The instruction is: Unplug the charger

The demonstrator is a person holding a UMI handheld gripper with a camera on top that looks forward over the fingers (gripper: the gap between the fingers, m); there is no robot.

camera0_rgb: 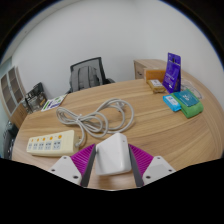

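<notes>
A white charger block [112, 155] sits between my gripper's [111, 165] two fingers, and both magenta pads [83, 157] press on its sides. I hold it over the wooden table [150, 125], near its front edge. A cream power strip [50, 143] lies on the table to the left, just beyond the fingers. Its coiled white cable [95, 117] lies farther back in the middle of the table. The charger is clear of the strip's sockets.
Several coloured boxes [185, 100] and a purple package [173, 70] stand at the far right of the table, beside a cardboard box [148, 68]. A black office chair [88, 73] stands behind the table. Papers [50, 102] lie at the far left.
</notes>
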